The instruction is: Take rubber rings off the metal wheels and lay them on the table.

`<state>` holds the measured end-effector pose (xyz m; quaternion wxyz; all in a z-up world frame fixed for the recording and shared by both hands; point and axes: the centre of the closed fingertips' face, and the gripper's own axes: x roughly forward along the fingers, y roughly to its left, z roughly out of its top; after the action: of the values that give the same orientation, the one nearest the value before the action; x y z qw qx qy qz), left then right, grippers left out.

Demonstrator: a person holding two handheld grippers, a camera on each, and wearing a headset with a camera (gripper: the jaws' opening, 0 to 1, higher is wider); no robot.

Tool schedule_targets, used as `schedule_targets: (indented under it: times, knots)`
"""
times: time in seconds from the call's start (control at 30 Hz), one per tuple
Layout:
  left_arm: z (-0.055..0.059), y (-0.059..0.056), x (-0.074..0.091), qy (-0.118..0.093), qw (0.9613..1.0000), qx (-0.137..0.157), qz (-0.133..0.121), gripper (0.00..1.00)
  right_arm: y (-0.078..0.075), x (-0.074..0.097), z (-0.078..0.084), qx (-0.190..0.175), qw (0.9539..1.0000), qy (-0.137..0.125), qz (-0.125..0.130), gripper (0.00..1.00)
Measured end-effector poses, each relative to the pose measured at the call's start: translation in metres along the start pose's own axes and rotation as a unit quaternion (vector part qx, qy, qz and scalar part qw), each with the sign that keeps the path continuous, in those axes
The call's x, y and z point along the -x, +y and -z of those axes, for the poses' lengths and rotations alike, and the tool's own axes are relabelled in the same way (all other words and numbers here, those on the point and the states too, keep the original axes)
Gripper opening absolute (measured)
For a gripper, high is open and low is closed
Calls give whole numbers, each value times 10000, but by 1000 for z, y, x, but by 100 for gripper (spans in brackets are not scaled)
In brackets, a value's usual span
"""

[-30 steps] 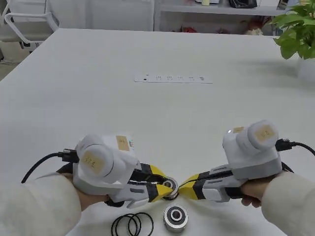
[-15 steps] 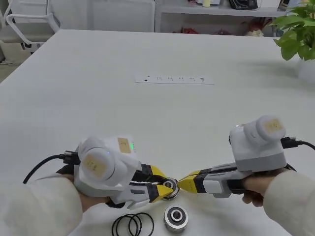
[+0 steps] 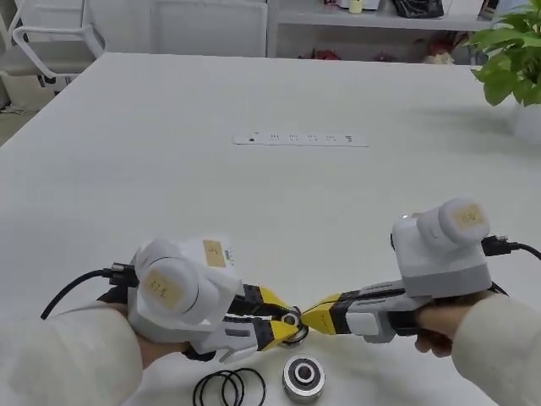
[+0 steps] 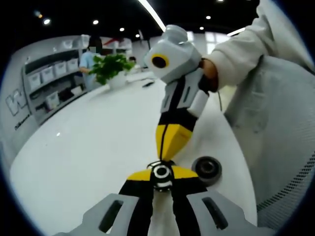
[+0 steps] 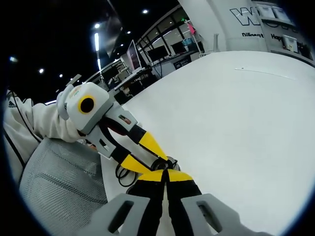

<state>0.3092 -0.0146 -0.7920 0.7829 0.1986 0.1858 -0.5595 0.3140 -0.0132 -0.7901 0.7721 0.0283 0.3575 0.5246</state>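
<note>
Left gripper [image 3: 283, 326]: clamps a metal wheel [image 3: 292, 320] between its yellow jaw tips, low at the near edge of the white table [image 3: 254, 211]. Points right, toward the other tool. Seen along its own jaws in the left gripper view: wheel face-on, one tip on each side of it, bright hub in the middle.

Right gripper [image 3: 308, 319]: comes in from the right, jaws together, only a thin seam between the yellow tips. Meets the right side of the held wheel's rim with those tips. Cannot tell whether anything thin is pinched in the seam.

Second metal wheel [image 3: 303, 376]: lies flat on the table, just nearer than the two sets of tips and apart from both. Silver outside, dark band around the hub.

Rubber rings [image 3: 228, 387]: lie loose on the table just left of the second metal wheel, below the left gripper's body. Black, thin, overlapping one another.

Pale sleeves [image 3: 59, 359] at both near corners, one behind each tool.

Mid-table, well beyond the work: a white power strip [image 3: 300, 139]. Far right: a green potted plant [image 3: 511, 51]. Far left, past the table edge: a white chair [image 3: 46, 34].
</note>
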Motion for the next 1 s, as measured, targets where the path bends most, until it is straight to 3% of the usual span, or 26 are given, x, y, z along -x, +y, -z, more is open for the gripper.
schedule_targets:
  times: [0.13, 0.2, 0.43, 0.57, 0.63, 0.83, 0.9, 1.0]
  knots:
    - [0, 0, 0, 15, 10000, -24, -16, 14, 8, 0, -7, -58, 9997, -166, -183, 0]
    - [0, 0, 0, 23, 10000, -21, -17, 14, 5, 1, -8, 68, 9999, -108, -57, 0]
    - [-2, -1, 0, 189, 9994, -298, -25, 14, 1, 2, -6, -60, 9999, -109, -17, 0]
    - [-5, -4, 4, 236, 9991, -337, 66, 21, 2, 2, -8, -62, 9999, -131, -17, 0]
    - [-6, -7, 8, 258, 9986, -431, 139, 25, 2, 3, -10, -79, 9998, -160, -17, 0]
    - [-18, -3, 27, 164, 9993, -241, 228, 41, 2, 7, -15, -137, 9995, -270, 3, 0]
    - [-20, 3, 36, 155, 9992, -359, 128, 42, 0, 8, -15, -170, 9994, -289, 16, 0]
    - [-26, 11, 51, 41, 9998, -188, 6, 47, 1, 10, -18, -200, 9992, -356, 15, 0]
